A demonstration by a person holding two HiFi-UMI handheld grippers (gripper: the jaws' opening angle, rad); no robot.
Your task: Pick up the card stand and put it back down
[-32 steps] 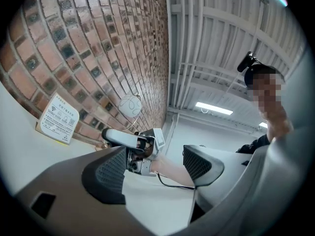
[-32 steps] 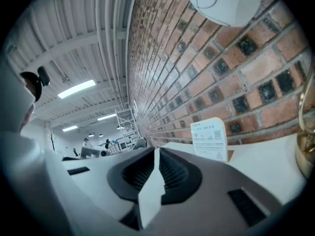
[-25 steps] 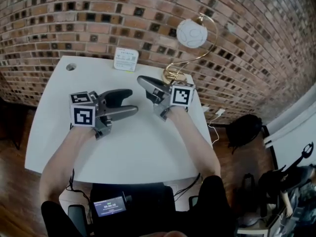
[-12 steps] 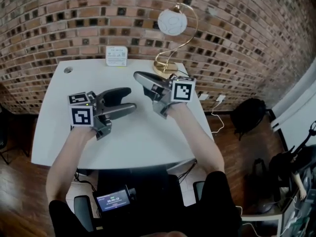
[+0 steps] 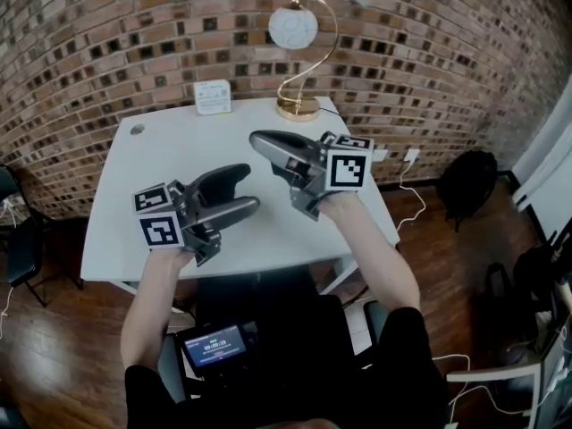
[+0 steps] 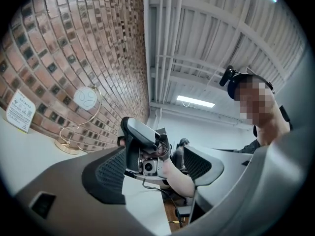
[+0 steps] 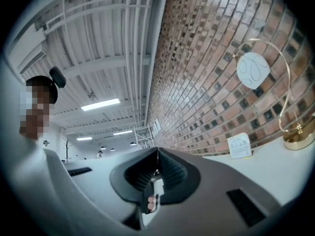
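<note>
The card stand (image 5: 213, 96), a small white printed card, stands upright at the table's far edge against the brick wall; it also shows as the card stand (image 6: 20, 111) and the card stand (image 7: 239, 145). My left gripper (image 5: 246, 189) hovers over the near left of the white table (image 5: 170, 155), jaws apart and empty. My right gripper (image 5: 256, 139) hangs over the table's middle, jaws shut on nothing. Both are well short of the stand. In the left gripper view my left gripper (image 6: 155, 173) frames the right gripper (image 6: 142, 144). The right gripper (image 7: 157, 154) has its tips together.
A gold lamp base (image 5: 298, 107) with a curved stem and white globe (image 5: 293, 27) stands right of the card stand. A cable hole (image 5: 137, 130) marks the table's left. A chair (image 5: 13, 231) sits at the left, a black bag (image 5: 465, 181) at the right, a small screen (image 5: 214, 347) below.
Both grippers have drawn back toward the table's near edge and away from the card stand. The head view has pulled back too, showing more floor.
</note>
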